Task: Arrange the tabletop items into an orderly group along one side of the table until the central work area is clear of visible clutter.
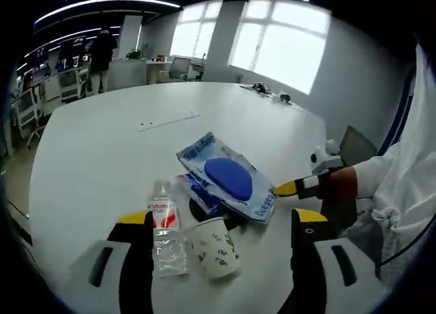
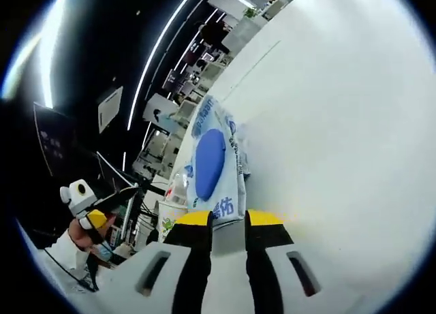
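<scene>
- The white table [image 1: 102,157] spreads ahead of the left gripper [image 1: 221,227], bare across its middle and far part; in the right gripper view the same table [image 2: 340,123] lies tilted, beyond and to the right of the right gripper [image 2: 229,218].
- The blue-and-white packet [image 1: 228,178], with a dark blue oval at its centre, lies just ahead of the left gripper's jaws, its near part propped on a dark object under it. In the right gripper view the packet [image 2: 212,164] runs straight out from the jaw tips.
- The right gripper's jaws stand narrow, closed on the packet's near edge. Seen from the left gripper view, this gripper [image 1: 289,189] reaches in from the right, a person's hand [image 1: 340,184] and white sleeve behind it.
- The left gripper's jaws stand wide apart, holding nothing.
- The clear water bottle [image 1: 165,229], red label, lies between the left jaws, close to the left one.
- The paper cup [image 1: 214,247], white with green leaves, lies tipped just right of the bottle, touching or nearly touching it.
- The left gripper [image 2: 99,208] shows at the lower left of the right gripper view.
</scene>
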Available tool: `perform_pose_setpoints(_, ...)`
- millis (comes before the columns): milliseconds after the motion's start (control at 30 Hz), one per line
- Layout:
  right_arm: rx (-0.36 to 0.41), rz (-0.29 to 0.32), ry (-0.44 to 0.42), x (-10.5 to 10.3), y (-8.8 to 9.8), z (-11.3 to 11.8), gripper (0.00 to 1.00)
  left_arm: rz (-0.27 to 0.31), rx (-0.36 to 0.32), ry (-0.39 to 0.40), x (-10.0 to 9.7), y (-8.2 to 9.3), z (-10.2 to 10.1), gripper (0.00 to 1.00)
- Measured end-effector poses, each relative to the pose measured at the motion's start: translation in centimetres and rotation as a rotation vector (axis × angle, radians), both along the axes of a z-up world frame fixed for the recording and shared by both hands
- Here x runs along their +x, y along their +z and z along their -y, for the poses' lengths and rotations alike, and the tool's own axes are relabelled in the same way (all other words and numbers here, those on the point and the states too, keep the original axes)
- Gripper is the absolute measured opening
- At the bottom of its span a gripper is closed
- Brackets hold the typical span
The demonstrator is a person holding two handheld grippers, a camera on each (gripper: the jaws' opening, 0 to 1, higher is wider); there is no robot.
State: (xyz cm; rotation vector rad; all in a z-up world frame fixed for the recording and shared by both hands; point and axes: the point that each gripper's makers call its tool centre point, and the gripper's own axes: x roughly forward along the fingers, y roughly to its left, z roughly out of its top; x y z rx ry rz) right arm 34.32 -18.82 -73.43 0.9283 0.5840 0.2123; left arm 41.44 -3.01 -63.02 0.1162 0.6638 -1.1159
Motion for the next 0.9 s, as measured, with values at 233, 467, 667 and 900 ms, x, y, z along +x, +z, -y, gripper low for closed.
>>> perform_pose_setpoints(233,0.007,0.0,-0.008,0.1,0.0,0.2,0.14,0.022,0.014,-0.031,1.3,0.1,0.9,0.83)
perform_pose_setpoints(467,0.016,0.001,-0.021,0.1,0.1,0.3,0.12,0.04,0.034,-0.067,2.8,0.0,1.7,0.81)
perform_pose_setpoints(667,0.015,0.003,-0.02,0.1,0.1,0.3,0.11,0.058,0.051,-0.098,4.5,0.1,3.0,0.77)
perform_pose_setpoints(900,0.022,-0.001,-0.02,0.1,0.0,0.3,0.11,0.087,0.083,-0.158,7.0,0.0,5.1,0.72)
